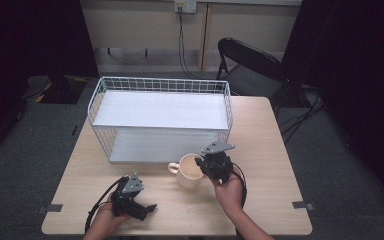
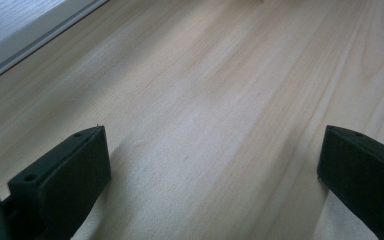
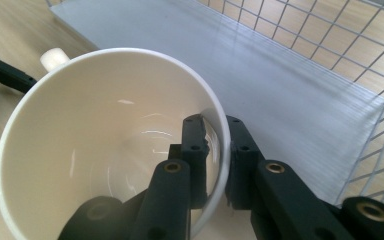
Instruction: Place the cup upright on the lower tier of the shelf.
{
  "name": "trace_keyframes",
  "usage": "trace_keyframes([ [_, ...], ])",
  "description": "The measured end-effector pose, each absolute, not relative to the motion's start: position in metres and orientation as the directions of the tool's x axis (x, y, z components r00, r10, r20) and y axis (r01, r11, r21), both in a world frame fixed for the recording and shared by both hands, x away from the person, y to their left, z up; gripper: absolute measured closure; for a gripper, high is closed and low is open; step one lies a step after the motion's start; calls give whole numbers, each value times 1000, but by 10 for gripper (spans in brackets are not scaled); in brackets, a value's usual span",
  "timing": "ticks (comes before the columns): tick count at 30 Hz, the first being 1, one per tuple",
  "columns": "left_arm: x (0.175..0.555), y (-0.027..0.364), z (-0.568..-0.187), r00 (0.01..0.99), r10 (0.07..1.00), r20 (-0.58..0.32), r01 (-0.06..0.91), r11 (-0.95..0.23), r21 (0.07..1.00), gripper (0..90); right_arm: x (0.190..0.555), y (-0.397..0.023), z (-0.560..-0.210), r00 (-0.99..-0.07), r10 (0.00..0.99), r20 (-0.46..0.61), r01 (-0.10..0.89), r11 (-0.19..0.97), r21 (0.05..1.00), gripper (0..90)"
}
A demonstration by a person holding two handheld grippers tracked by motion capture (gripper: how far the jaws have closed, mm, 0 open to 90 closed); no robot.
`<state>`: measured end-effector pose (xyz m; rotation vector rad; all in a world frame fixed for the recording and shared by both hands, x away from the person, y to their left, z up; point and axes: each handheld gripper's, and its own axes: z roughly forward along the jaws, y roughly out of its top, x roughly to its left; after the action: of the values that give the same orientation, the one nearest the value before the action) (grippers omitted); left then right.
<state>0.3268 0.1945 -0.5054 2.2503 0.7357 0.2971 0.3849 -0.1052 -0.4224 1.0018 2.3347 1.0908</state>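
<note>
Clearly, my right gripper [image 1: 203, 165] was closed on the wall of the cream mug [image 1: 190, 170], one jaw inside the cup and one outside, so I held it only by a thin piece of the rim. The mug stood on the wooden table [image 1: 270, 150], just in front of the open side of the white wire shelf [image 1: 160, 116], with its handle [image 3: 54, 57] turned away from my right hand. My left gripper [image 1: 139, 206] was near the front edge of the table, jaws wide apart, holding nothing and well apart from the mug. The danger I judged here was the grip itself — a smooth glazed wall between two narrow jaws could slip or turn if I lifted too quickly, and the mug would tilt around the pinch point. A second risk was the shelf: its upper board and the wire side were close, so a high or crooked move toward the lower level could knock the rim against them. My left gripper was too far away to catch anything.
</note>
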Motion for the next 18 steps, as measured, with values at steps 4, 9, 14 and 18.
trace_keyframes([
  [4,327,195,-505,809,588,-9,418,-565,712,0,388,-105,-420,-664,747,-39,451,441,776,819],
  [9,327,195,-505,810,587,-10,419,-566,710,0,390,-104,-416,-648,760,-55,445,436,782,819],
  [14,327,194,-505,809,588,-9,418,-564,712,0,392,-105,-414,-632,773,-56,447,422,789,819],
  [18,327,194,-505,809,588,-9,418,-564,712,0,394,-103,-413,-625,778,-61,449,422,788,819],
])
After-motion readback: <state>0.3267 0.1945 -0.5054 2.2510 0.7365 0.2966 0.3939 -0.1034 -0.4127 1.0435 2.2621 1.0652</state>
